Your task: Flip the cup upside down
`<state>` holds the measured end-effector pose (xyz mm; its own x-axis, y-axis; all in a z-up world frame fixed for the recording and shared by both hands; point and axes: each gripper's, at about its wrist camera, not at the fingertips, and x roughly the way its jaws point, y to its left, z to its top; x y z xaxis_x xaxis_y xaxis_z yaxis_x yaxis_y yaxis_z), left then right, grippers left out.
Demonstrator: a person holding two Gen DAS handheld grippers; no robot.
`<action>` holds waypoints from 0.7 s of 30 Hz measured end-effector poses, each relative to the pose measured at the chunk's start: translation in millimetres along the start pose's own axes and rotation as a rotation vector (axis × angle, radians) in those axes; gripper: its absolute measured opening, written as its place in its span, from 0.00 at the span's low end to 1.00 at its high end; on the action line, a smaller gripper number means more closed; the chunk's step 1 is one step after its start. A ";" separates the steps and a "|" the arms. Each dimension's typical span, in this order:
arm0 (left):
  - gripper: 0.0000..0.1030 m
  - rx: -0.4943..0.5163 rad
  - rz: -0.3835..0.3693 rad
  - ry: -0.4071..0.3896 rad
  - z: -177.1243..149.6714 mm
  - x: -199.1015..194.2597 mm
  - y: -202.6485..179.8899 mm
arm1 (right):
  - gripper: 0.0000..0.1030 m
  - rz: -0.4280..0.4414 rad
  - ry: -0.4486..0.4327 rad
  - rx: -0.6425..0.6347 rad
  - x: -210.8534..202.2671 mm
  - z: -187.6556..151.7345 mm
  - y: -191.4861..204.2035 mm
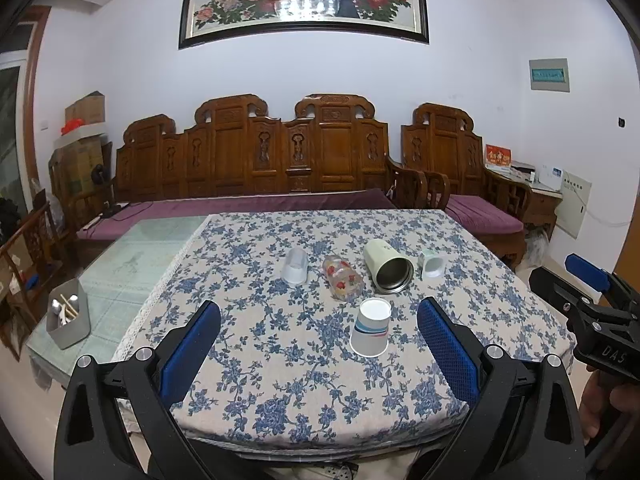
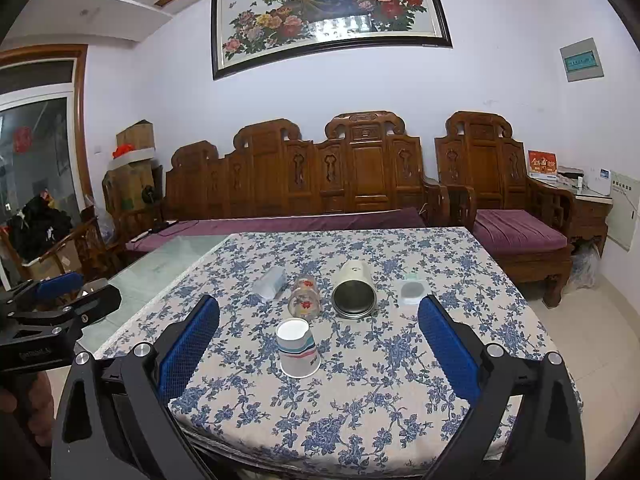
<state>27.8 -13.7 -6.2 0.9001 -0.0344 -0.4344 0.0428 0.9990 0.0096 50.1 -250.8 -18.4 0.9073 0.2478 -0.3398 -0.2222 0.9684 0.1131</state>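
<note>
Both tongs, left [image 1: 319, 322] and right [image 2: 319, 320], gape wide, empty; paper cup [image 1: 371, 333] stands inverted just beyond

Paper cup [image 1: 370, 328] upside down on table [image 1: 280, 400], nearest the front edge. Behind it, left to right: plastic cup [image 1: 295, 266], glass [image 1: 343, 277], tumbler [image 1: 388, 266], small cup [image 1: 432, 265], all lying down.

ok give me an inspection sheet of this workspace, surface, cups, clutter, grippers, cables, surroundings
Surface: floral tablecloth over a table; glass top bare on the left.
Job's things: paper cup stands upside down, nearest. Four lie on their sides behind: clear cup, flowered glass, steel tumbler, small mint cup.
Clutter: grey bin holding utensils.
Grippers: left gripper open, empty; right gripper open, empty.
Cables: one on the sofa cushion, at its left end.
Surroundings: wooden sofa, floral painting, boxes.
</note>
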 end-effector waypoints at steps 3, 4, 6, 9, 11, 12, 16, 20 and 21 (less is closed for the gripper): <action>0.92 0.000 0.001 0.001 0.0 0.1 -0.2 | 0.97 -0.001 0.000 0.000 0.1 0.1 0.1; 0.92 0.000 0.000 0.001 0.0 0.0 -0.1 | 0.97 0.000 0.000 0.000 0.2 0.1 0.1; 0.92 -0.001 0.001 0.000 0.2 -0.1 0.2 | 0.97 0.000 0.000 -0.001 0.0 0.1 0.3; 0.92 -0.002 0.001 -0.001 0.3 -0.3 -0.1 | 0.97 -0.001 -0.001 -0.002 -0.5 0.4 0.4; 0.92 -0.002 0.001 -0.002 0.4 -0.5 -0.1 | 0.97 -0.001 0.001 0.001 -0.1 0.3 0.6; 0.92 -0.003 0.001 -0.003 0.5 -0.8 0.4 | 0.97 -0.001 0.001 0.000 0.5 0.0 0.7; 0.92 -0.004 0.002 -0.003 0.7 -0.8 0.7 | 0.97 0.000 0.002 0.000 0.6 0.1 0.7; 0.92 -0.002 0.001 -0.003 0.6 -0.8 0.7 | 0.97 0.000 0.003 0.001 1.5 -0.3 0.5; 0.92 -0.002 0.002 -0.003 0.6 -0.8 1.0 | 0.97 -0.001 0.002 0.000 1.1 -0.3 0.5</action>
<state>27.4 -12.8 -5.3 0.9016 -0.0327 -0.4314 0.0403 0.9991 0.0085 50.8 -250.1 -19.0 0.9066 0.2472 -0.3421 -0.2213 0.9686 0.1133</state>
